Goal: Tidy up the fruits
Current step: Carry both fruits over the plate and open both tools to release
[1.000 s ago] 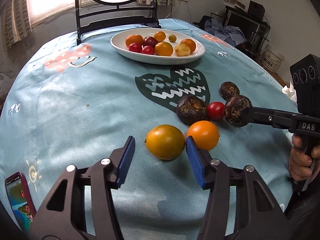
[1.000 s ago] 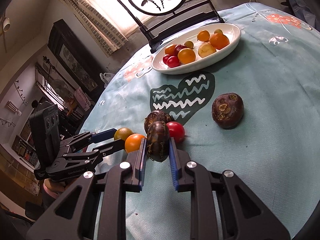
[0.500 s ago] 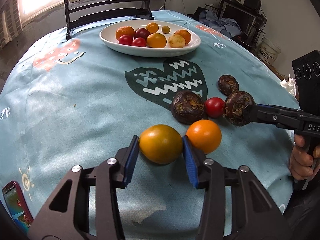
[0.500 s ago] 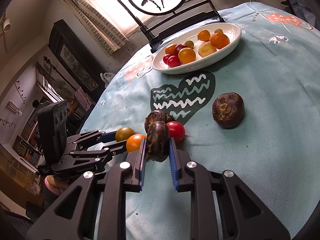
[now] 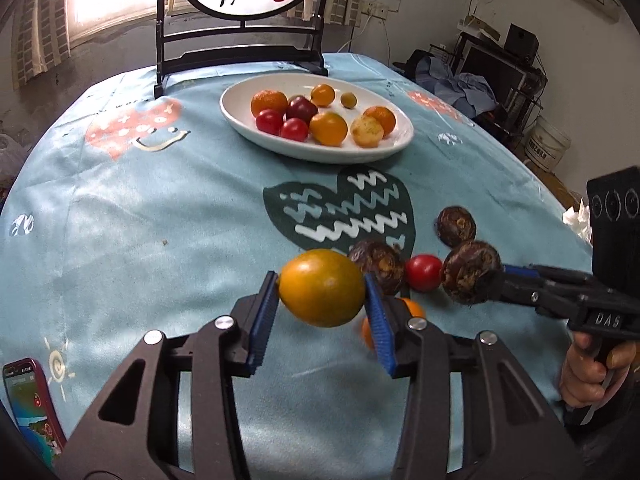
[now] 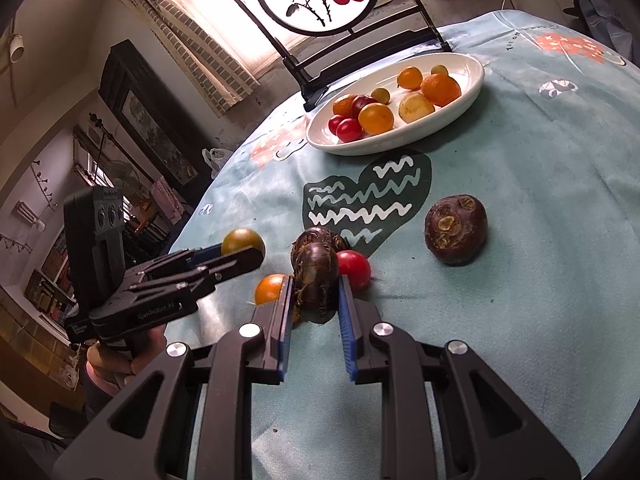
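A blue printed cloth covers the table [image 5: 120,220]. The left hand-held gripper [image 5: 322,304] clamps a yellow-green fruit [image 5: 321,288] just above the cloth, long axis crosswise between the pads; being smooth and round, it could squirt free. The right hand-held gripper [image 6: 314,308] pinches a dark chestnut [image 6: 315,280] standing upright, near the white dish [image 6: 460,118].

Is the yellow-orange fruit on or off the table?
Off: the yellow-orange fruit is clamped in the left gripper, raised above the tablecloth.
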Motion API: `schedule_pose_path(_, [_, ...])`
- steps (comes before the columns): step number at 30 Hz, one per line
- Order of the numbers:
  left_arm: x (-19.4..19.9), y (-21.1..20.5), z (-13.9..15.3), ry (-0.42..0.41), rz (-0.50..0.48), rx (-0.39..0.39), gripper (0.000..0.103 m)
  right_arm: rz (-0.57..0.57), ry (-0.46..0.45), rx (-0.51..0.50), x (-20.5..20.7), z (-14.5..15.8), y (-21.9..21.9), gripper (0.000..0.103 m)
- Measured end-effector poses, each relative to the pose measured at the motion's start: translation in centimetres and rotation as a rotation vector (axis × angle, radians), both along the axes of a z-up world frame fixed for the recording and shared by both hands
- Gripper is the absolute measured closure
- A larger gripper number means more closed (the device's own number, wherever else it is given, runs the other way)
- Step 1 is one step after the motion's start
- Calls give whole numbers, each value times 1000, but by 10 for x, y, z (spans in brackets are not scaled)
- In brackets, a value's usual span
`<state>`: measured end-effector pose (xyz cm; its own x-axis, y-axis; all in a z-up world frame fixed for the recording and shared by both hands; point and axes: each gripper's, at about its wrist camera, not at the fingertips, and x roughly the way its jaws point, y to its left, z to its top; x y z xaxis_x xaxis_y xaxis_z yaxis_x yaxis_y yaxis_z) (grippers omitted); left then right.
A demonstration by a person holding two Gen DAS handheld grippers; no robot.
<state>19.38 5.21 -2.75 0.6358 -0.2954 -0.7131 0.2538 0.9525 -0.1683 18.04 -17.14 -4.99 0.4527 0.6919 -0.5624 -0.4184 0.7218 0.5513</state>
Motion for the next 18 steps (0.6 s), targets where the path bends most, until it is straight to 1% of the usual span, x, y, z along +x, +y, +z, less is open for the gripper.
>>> schedule_pose_path(3, [13,-6,17,-38,24,-30,59,9,-4,12,6,6,-3,81])
schedule_pose_path(7, [42,-16,36,-71,65,-71,59,5,-18,68,29,29,-17,81])
schedule_pose_path(10, [68,-24,45,-76,78,-112,59,-46,-75,36,57,50,-26,81])
schedule_pose_path(12, [87,-32,47,-78,96,-112,59,-71,-95,26,81,58,-28,81])
schedule_pose_path(14, [109,-40,44,-66,111,-93,59,-100,-111,7,108,62,-26,81])
schedule_pose_path(18, [149,-48,35,-35,152,-51,59,-150,-118,-57,158,57,-17,81])
